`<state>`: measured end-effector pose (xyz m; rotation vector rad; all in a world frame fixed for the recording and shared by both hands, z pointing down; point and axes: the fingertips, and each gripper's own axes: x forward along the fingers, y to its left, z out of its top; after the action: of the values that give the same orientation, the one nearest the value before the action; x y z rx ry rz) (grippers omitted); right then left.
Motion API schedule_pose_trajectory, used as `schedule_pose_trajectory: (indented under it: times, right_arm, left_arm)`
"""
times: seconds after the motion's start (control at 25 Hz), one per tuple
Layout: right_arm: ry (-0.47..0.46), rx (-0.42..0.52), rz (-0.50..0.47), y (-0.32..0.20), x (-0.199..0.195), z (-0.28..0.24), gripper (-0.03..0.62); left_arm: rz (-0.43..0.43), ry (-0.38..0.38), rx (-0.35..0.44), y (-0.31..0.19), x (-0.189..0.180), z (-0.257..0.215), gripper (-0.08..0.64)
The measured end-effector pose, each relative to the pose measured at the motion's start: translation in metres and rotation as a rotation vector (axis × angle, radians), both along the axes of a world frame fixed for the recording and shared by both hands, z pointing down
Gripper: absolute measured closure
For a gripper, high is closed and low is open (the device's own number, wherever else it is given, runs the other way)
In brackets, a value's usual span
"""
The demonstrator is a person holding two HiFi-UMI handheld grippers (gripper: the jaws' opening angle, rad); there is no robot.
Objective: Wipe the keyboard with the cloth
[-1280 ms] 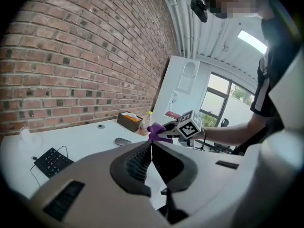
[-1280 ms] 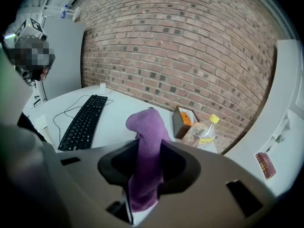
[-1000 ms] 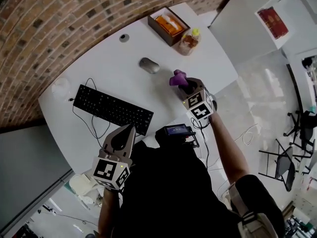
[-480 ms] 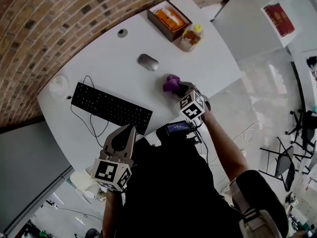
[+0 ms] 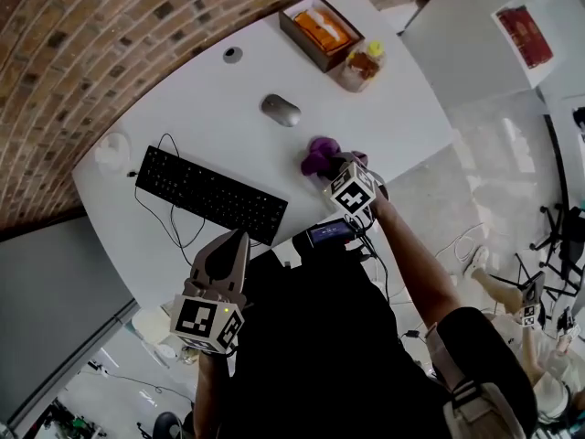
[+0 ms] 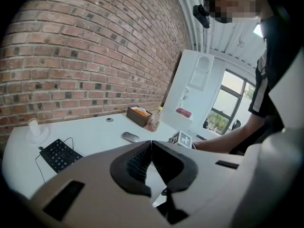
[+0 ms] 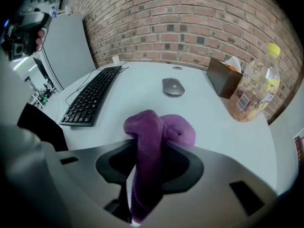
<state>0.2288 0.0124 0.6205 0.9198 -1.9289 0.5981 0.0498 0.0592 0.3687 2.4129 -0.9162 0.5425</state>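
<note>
Right tool, jaws just opening, clamps the purple cloth over the counter; left tool empty, jaws together.

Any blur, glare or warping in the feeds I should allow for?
Head view: sharp and evenly lit, but fisheye bends the table and brick wall. Left gripper view: black vignetted corners, bright window at right. Right gripper view: keyboard and mouse crisp; the purple cloth nearest the lens looks softer.
</note>
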Motion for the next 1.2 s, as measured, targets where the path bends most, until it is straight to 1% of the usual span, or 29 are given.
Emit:
schedule_pose_trajectory:
  times: [0.12, 0.24, 0.36, 0.52, 0.76, 0.96, 1.08, 1.2]
  right_arm:
    - [-0.012, -0.022, -0.027, 0.001, -0.004, 0.001, 0.401]
    - [-0.023, -0.032, -0.04, 0.002, -0.006, 0.002, 0.39]
    - [-0.027, -0.038, -0.063, 0.006, -0.01, 0.001, 0.36]
    - [-0.023, -0.025, -0.073, 0.007, -0.011, -0.002, 0.348]
    - [-0.034, 0.023, -0.049, 0.002, -0.006, -0.019, 0.348]
    - [-0.052, 0.073, -0.017, 0.001, 0.001, -0.044, 0.348]
    - [-0.094, 0.112, 0.019, -0.003, 0.002, -0.064, 0.348]
    - [-0.159, 0.161, 0.062, -0.01, 0.0, -0.092, 0.348]
  left_arm:
    - [-0.023, 0.009, 0.004, 0.001, -0.005, 0.001, 0.546]
    - [-0.028, 0.012, 0.019, 0.003, -0.006, 0.002, 0.546]
    - [-0.031, 0.02, 0.029, 0.004, -0.006, 0.0, 0.546]
    - [-0.043, 0.024, 0.029, 0.005, -0.007, -0.002, 0.546]
    - [-0.046, 0.017, 0.042, 0.008, -0.01, -0.002, 0.546]
    - [-0.064, 0.027, 0.05, 0.009, -0.015, -0.005, 0.546]
    - [-0.068, 0.034, 0.048, 0.01, -0.015, -0.004, 0.546]
    - [-0.063, 0.046, 0.04, 0.01, -0.011, -0.005, 0.546]
